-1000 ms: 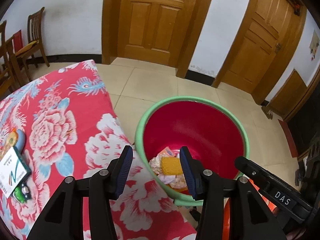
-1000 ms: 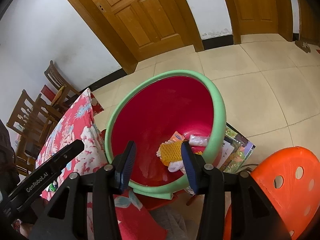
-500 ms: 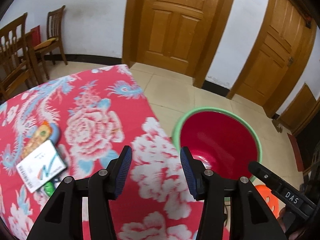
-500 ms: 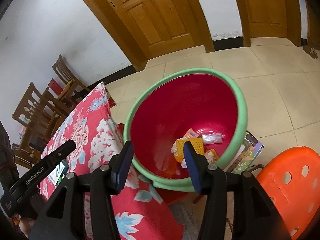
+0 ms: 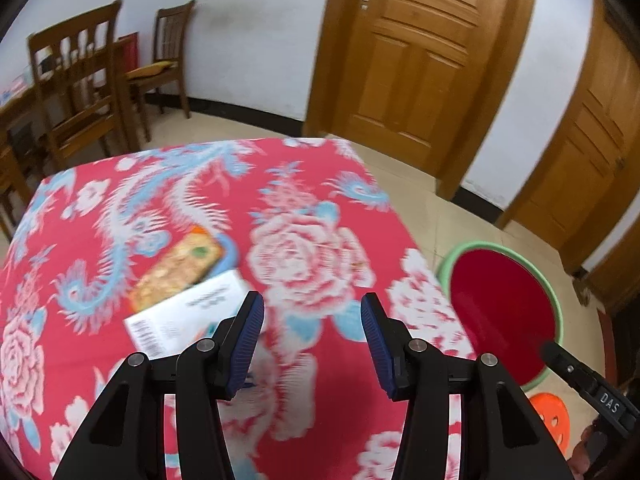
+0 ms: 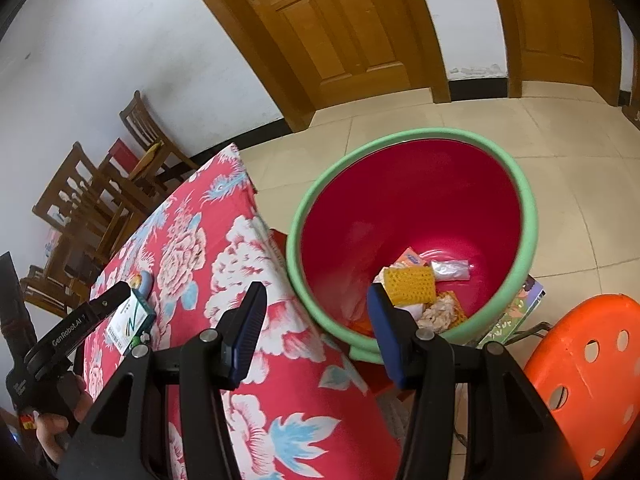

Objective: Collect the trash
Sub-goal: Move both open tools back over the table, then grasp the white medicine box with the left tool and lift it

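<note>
Even soft daylight around me, no hard shadows, my left view smeared by motion blur across the floral tablecloth (image 5: 304,248), my right view sharper, fisheye bending doors (image 6: 344,20) at dark vignetted corners.

In the left wrist view the floral-clothed worktop (image 5: 304,248) is smeared by motion blur, so the print on the white box (image 5: 188,312) and the orange snack packet (image 5: 176,266) cannot be read. The box's near corner is covered by a finger of the left gripper (image 5: 312,344). The bottom of the red bin (image 5: 504,312) is hidden there. In the right wrist view, trash beneath the yellow knitted piece (image 6: 410,282) is partly covered. The orange stool (image 6: 592,376) is cut off by the frame's edge.
</note>
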Available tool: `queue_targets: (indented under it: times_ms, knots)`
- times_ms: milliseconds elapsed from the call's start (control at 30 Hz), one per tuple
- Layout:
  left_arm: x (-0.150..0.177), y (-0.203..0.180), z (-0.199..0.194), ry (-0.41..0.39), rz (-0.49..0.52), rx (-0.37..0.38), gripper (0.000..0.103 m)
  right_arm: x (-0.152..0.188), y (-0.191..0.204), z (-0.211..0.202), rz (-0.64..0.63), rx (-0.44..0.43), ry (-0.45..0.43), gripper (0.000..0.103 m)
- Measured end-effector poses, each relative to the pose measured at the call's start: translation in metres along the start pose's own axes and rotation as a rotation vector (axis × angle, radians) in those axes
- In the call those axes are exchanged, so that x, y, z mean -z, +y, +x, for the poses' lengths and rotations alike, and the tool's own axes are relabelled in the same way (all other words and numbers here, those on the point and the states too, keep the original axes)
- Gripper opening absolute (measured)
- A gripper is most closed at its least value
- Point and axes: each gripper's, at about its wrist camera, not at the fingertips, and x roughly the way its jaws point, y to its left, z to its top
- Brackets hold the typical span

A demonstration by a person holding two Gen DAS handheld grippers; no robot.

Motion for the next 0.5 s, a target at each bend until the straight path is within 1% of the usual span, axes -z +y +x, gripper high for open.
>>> queue_targets:
  times_ms: [300,367,500]
  knots:
    - [0.004,0.052,-0.007,-0.014,-0.091,-0.062,0.052,0.006,0.025,0.005,-0.041,-0.013,0.02,0.055]
    - [0.006,0.063,-0.008,-0.016,-0.111,-0.077,0.062,0.007,0.03,0.006,-0.05,-0.014,0.022,0.055]
    - [0.01,0.083,-0.009,-0.016,-0.149,-0.1,0.063,0.01,0.04,0.008,-0.07,-0.017,0.029,0.055]
